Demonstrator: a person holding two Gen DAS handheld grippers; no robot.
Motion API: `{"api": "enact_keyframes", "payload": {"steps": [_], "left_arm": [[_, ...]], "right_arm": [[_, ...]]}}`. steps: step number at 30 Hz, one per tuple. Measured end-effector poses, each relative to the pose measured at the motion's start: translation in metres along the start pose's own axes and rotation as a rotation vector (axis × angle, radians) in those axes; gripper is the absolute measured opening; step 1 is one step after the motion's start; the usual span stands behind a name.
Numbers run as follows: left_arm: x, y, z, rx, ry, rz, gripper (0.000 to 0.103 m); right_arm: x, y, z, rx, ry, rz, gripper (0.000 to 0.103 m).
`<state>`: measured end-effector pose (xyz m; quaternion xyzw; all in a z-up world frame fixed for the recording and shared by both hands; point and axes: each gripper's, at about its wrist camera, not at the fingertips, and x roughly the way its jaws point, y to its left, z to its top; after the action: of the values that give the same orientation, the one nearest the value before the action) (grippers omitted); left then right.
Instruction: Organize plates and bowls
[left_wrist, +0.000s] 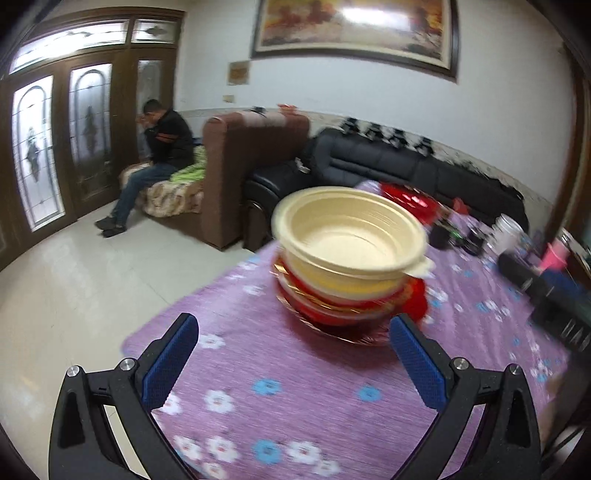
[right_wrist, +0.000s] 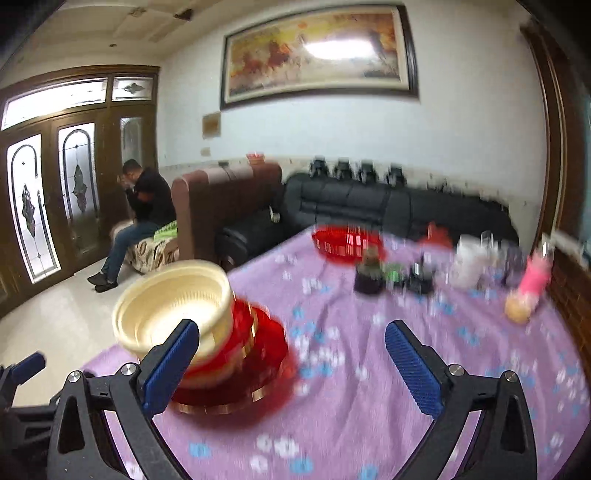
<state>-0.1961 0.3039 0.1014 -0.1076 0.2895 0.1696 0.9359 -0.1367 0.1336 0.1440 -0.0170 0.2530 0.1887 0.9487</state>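
A cream bowl (left_wrist: 347, 232) tops a stack of red and white bowls (left_wrist: 347, 299) on a red plate with a gold rim (left_wrist: 347, 332), on the purple flowered tablecloth (left_wrist: 280, 413). My left gripper (left_wrist: 291, 354) is open and empty, just short of the stack. In the right wrist view the same cream bowl (right_wrist: 173, 299) and red plate (right_wrist: 236, 391) sit at the left, partly behind my left finger. My right gripper (right_wrist: 291, 354) is open and empty, to the right of the stack. The left gripper's fingertip (right_wrist: 29, 363) shows at the far left.
A red basket (right_wrist: 347, 240) stands at the table's far side. Dark jars (right_wrist: 369, 277), a white container (right_wrist: 469, 262) and a pink cup (right_wrist: 535, 277) crowd the back right. Sofas (right_wrist: 369, 206) and a seated man (right_wrist: 144, 210) are beyond the table. The table's left edge drops to tiled floor (left_wrist: 74, 280).
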Motion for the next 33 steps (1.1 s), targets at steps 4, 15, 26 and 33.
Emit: {"api": "enact_keyframes", "payload": {"steps": [4, 15, 26, 33], "left_arm": [[0.002, -0.024, -0.001, 0.039, 0.023, -0.008, 0.103], [0.008, -0.05, 0.012, 0.043, 0.018, 0.02, 0.103], [0.018, -0.071, 0.005, 0.088, 0.023, 0.076, 0.103], [0.034, -0.072, -0.009, 0.12, 0.088, 0.086, 0.103]], "right_arm": [[0.012, -0.023, -0.029, 0.087, 0.083, 0.013, 0.102], [0.016, -0.051, -0.06, 0.169, 0.187, 0.083, 0.102], [0.017, -0.047, -0.062, 0.139, 0.197, 0.109, 0.102], [0.026, -0.036, -0.07, 0.116, 0.236, 0.118, 0.102]]}}
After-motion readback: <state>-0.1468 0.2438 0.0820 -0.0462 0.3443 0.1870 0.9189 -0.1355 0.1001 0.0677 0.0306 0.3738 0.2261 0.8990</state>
